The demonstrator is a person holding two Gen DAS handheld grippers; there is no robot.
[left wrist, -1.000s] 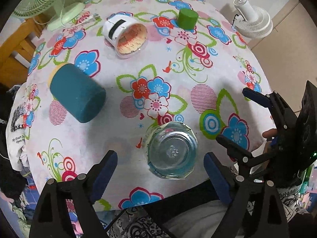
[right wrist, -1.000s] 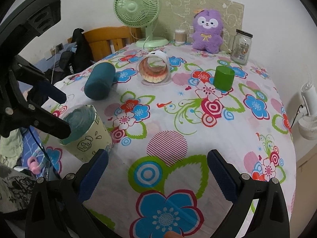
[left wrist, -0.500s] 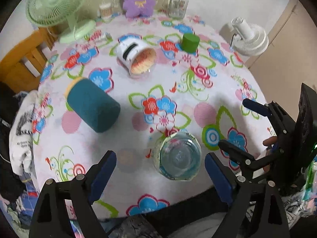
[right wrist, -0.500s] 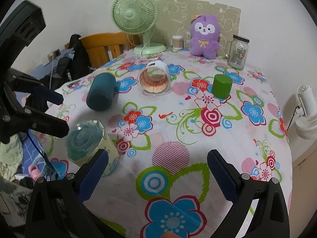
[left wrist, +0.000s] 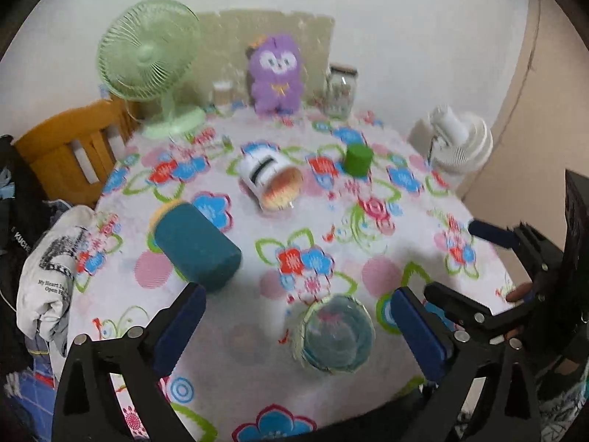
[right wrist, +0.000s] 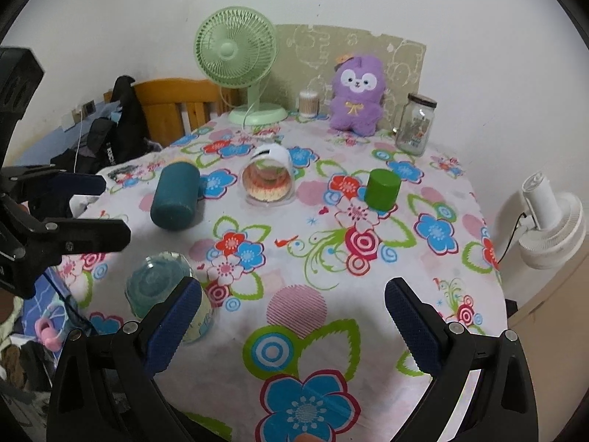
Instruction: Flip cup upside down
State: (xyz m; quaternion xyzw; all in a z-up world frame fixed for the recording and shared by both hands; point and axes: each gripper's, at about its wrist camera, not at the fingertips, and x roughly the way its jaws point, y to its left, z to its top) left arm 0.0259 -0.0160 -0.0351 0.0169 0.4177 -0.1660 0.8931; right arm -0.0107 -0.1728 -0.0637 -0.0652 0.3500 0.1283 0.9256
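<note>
Clear glass, left wrist view: the cup [left wrist: 333,333] stands upside down near the worktop's [left wrist: 257,375] near edge, base facing up, blurred.
Left gripper [left wrist: 298,328]: fingers spread wide, one on each side of the cup, neither touching it.
Right gripper in this view [left wrist: 458,258]: at the worktop's right edge, fingers apart, nothing between them.
Teal cup [left wrist: 197,245]: lying on its side toward the left edge.
White cup [left wrist: 270,180]: on its side mid-worktop, mouth toward the camera.
Green cup [left wrist: 358,160]: upside down toward the far right.

Right wrist view, cup [right wrist: 162,291]: near the worktop's [right wrist: 331,294] near-left corner, partly behind the gripper's left finger.
Right gripper [right wrist: 292,316]: fingers spread over bare flowered cloth, holding nothing.
Left gripper in this view [right wrist: 106,210]: at the left edge, above the cup, fingers apart.
Far edge: green fan [right wrist: 239,55], purple plush [right wrist: 357,95], glass jar [right wrist: 416,125].
</note>
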